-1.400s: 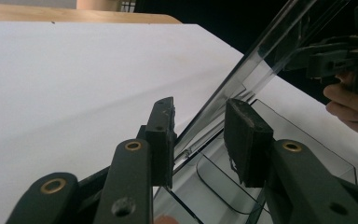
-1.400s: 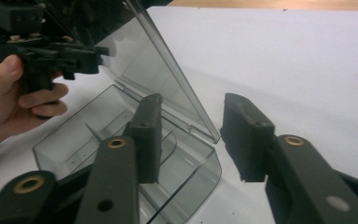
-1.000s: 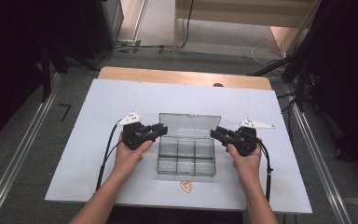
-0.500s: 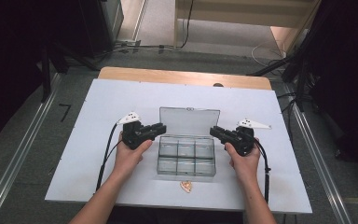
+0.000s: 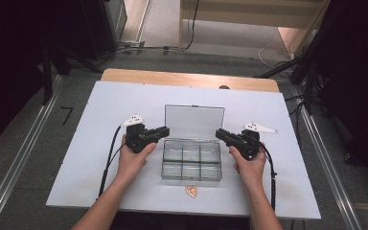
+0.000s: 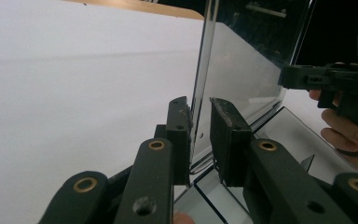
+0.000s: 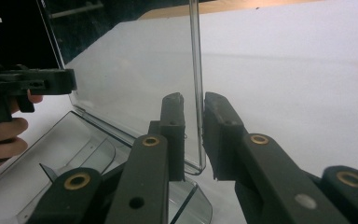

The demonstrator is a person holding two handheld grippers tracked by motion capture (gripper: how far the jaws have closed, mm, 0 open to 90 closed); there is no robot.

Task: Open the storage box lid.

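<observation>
You have the clear plastic compartment box (image 5: 191, 160) sitting near the middle of the white table (image 5: 100, 120), toward your edge, with its transparent lid (image 5: 194, 122) standing open and nearly upright along the far side of the box. Your left gripper (image 5: 164, 131) comes in from the left at the lid's lower left corner, and your right gripper (image 5: 219, 133) comes in from the right at the lid's lower right corner, so the two face each other across the box. In the left gripper view, the lid's side edge (image 6: 199, 93) runs straight up between your fingers (image 6: 179, 135): the left-hand finger lies right against the pane, while the other finger (image 6: 227, 137) stands a little off it, with a slim gap showing. The fingers are narrow there, straddling the edge rather than clearly pinching it. In the right gripper view, the opposite side edge (image 7: 196, 84) likewise rises between your fingers (image 7: 173, 135); the pane sits close to both, with the far finger (image 7: 221, 135) just beside it, and its rounded bottom corner hangs between them above the box's base. Those fingers are narrow too, and you cannot tell from here whether they press the plastic. The box's six compartments look empty from above. A small tan object (image 5: 191, 191) lies on the table just in front of the box, apart from both grippers.
</observation>
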